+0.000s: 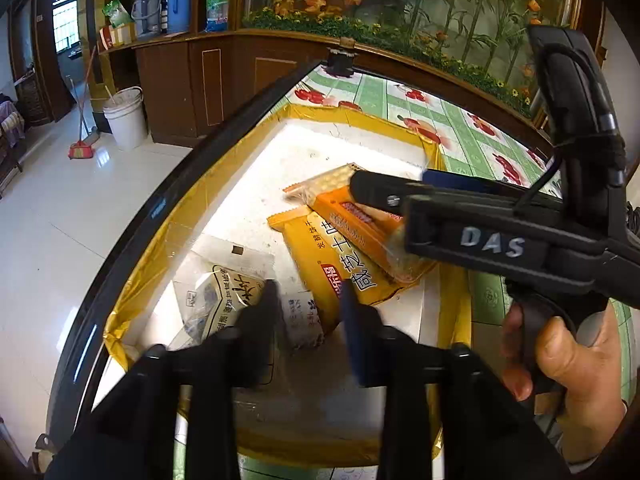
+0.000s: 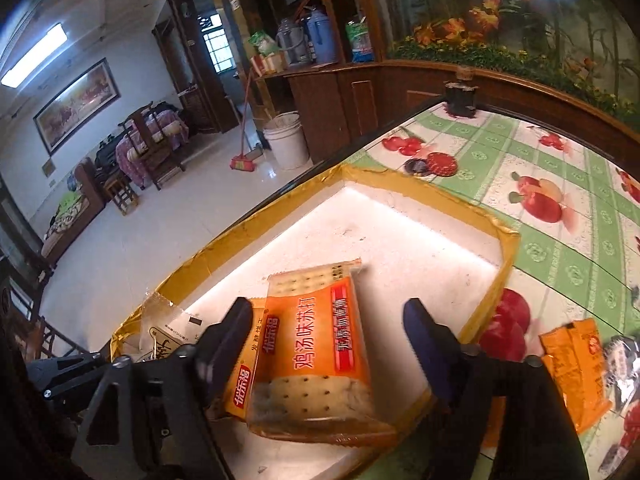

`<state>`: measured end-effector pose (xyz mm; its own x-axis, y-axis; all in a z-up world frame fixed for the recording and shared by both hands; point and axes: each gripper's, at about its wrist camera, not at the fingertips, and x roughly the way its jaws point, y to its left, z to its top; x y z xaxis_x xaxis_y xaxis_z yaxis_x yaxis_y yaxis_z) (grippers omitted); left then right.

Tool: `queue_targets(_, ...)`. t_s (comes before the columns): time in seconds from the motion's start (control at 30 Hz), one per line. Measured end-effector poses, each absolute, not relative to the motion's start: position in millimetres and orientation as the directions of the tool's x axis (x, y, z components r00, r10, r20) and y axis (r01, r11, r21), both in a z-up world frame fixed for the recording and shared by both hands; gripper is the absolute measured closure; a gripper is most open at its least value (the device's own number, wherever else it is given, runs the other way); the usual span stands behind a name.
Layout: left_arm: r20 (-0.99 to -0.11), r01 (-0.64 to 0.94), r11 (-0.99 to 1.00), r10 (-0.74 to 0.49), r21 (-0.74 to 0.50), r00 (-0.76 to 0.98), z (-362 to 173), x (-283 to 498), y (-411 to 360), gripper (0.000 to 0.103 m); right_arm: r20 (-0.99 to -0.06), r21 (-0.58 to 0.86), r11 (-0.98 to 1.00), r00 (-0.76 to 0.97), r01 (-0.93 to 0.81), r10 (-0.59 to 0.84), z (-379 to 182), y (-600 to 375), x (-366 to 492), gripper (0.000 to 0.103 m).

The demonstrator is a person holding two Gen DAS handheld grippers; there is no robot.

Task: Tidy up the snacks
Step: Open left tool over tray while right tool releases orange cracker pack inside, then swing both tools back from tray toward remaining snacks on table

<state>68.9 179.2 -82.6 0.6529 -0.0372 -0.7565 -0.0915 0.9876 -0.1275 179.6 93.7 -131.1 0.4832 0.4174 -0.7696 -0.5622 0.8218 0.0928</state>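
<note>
Three packets lay in the tray [image 1: 224, 184]: cracker pack [image 2: 316, 360], yellow packet [image 1: 320, 264], white packet [image 1: 224, 300]. Right gripper [image 2: 328, 344] gaped wide over the crackers; left gripper [image 1: 308, 304] stood narrowly open, empty. Orange packet [image 2: 576, 376] waited outside.

The far half of the tray [image 1: 360, 118] floor lies bare, with free room between its far gold wall and the packets. Its near half is crowded: a cracker pack [image 2: 316, 356] lies across a yellow pack [image 1: 320, 264] in the middle, and a white pack [image 1: 224, 300] fills the near left corner. The right gripper [image 2: 324, 332], jaws apart, stands over the cracker pack with a gap on each side; the left gripper [image 1: 308, 300] hangs over the white pack. To the right of the tray the tablecloth [image 2: 560, 264] is open, save an orange pack [image 2: 576, 372] near the right edge. A wooden cabinet [image 1: 248, 80] bounds the far side.
</note>
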Motion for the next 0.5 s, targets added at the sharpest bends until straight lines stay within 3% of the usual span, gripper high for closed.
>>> queue_targets(0.13, -0.727, -0.126, 0.989, 0.029, -0.080, 0.686, -66.2, 59.1, 173.2, 0.022, -0.744, 0.121, 0.847, 0.518, -0.517, 0.423, -108.8, 69.5, 167.9, 0.011)
queue_targets(0.4, -0.705, -0.115, 0.990, 0.022, -0.084, 0.709, -48.9, 45.6, 145.2, 0.022, -0.710, 0.128, 0.873, 0.571, -0.471, 0.413, -70.9, -4.6, 122.9, 0.008)
queue_targets(0.5, -0.702, -0.085, 0.992, -0.007, -0.095, 0.712, -48.9, 46.1, 125.8, 0.022, -0.652, 0.151, 0.862, 0.606, -0.484, 0.455, -55.8, -43.1, 97.6, 0.008)
